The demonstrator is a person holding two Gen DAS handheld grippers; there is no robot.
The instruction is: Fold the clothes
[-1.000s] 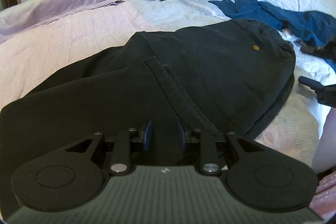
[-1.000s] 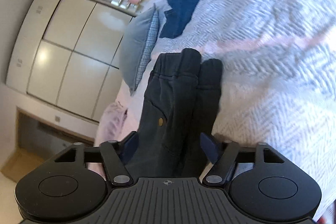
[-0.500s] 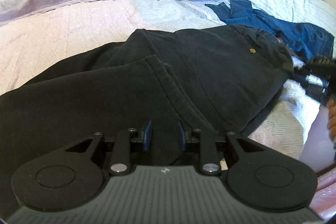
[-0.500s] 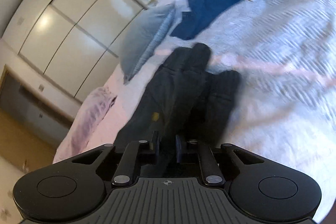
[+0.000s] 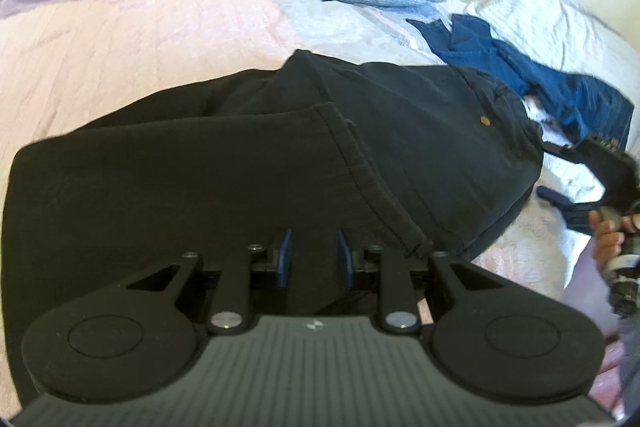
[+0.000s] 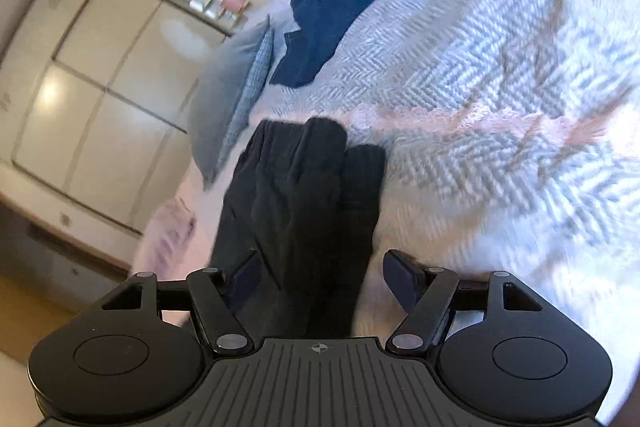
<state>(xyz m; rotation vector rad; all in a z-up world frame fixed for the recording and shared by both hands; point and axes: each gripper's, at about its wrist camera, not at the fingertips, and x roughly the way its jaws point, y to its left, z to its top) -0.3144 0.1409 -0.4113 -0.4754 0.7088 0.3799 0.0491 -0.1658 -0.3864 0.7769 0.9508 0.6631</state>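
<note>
Two garments lie on the bed [image 5: 140,39], and only the black trousers [image 5: 248,167] look partly folded, legs doubled over near the camera; blue jeans [image 5: 520,75] farther right are still crumpled (untouched, by their look). The left gripper [image 5: 314,259] has its pads narrowly apart with dark cloth between them, though whether they pinch it cannot be told. The right gripper [image 6: 328,277] is spread wide over the trousers [image 6: 304,211]. Only the right view shows the wardrobe [image 6: 92,99].
</note>
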